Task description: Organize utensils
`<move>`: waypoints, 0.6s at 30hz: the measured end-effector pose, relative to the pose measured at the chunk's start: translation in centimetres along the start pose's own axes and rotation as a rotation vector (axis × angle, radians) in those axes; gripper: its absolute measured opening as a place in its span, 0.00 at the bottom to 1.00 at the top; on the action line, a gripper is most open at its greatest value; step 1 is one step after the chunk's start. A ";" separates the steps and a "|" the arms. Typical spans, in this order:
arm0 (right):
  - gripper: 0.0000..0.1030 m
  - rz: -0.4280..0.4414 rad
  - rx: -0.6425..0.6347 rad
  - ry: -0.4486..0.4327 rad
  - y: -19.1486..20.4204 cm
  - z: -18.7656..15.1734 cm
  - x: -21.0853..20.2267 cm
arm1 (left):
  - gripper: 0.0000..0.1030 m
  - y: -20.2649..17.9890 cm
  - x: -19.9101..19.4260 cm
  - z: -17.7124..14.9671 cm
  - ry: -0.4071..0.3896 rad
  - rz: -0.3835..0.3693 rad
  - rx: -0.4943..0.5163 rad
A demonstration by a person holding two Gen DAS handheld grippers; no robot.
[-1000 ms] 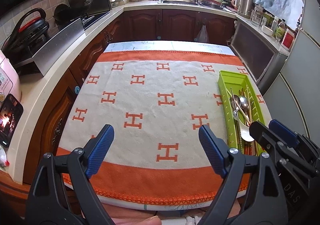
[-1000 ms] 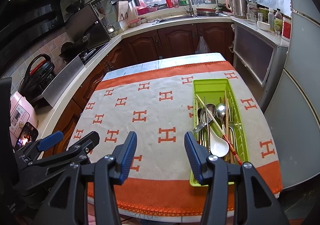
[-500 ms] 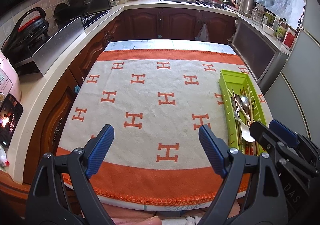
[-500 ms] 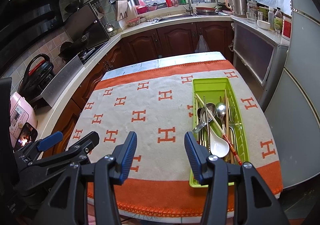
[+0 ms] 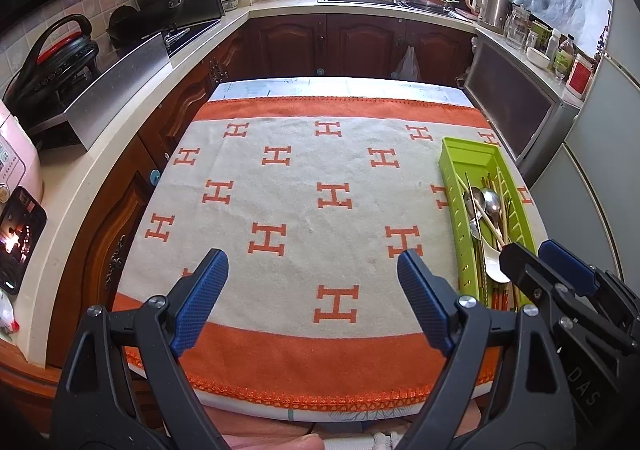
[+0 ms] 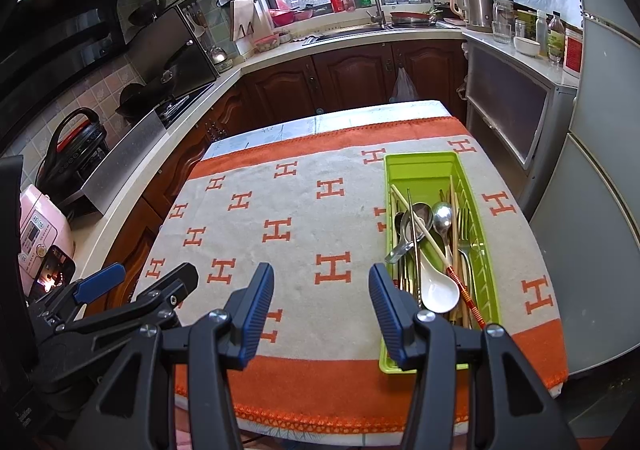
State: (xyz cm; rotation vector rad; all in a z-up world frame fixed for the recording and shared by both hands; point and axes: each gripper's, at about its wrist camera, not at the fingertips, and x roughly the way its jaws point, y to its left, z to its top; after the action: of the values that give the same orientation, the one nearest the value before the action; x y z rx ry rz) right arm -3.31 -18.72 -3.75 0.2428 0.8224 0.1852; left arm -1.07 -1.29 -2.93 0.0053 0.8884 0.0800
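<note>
Your left gripper (image 5: pixel 312 286) hangs wide open and empty over the cloth (image 5: pixel 304 209). Your right gripper (image 6: pixel 321 304) is half open, empty, its right finger just beside the green tray (image 6: pixel 420 165) of jumbled utensils (image 6: pixel 428 238). Your right finger hides the tray's near corner. Letters "DAS" show on the right gripper's body.

a: how many trays on the cloth?
b: one green tray (image 6: pixel 424 169), one patterned cloth (image 6: pixel 304 217).
a: and inside it?
b: one white spoon (image 6: pixel 438 292), at least two metal spoons (image 6: pixel 442 215), a fork (image 6: pixel 464 226); the chopsticks (image 6: pixel 424 232) overlap too much to count.
a: tools in view?
b: two grippers, left gripper (image 5: pixel 312 302) and right gripper (image 6: pixel 322 310).
</note>
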 end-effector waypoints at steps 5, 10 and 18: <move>0.48 -0.001 0.000 -0.001 0.0 0.0 0.0 | 0.83 0.1 0.1 -0.1 0.003 0.000 -0.003; 0.48 -0.001 0.000 0.000 0.0 0.0 0.0 | 0.83 0.2 0.1 -0.2 0.006 -0.002 -0.005; 0.48 -0.001 0.000 0.000 0.1 0.0 0.0 | 0.83 0.3 0.3 -0.4 0.010 -0.002 -0.006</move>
State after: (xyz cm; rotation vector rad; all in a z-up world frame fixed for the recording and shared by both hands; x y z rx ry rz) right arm -3.31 -18.63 -3.74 0.2423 0.8230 0.1839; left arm -1.19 -0.96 -3.39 -0.0012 0.8979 0.0812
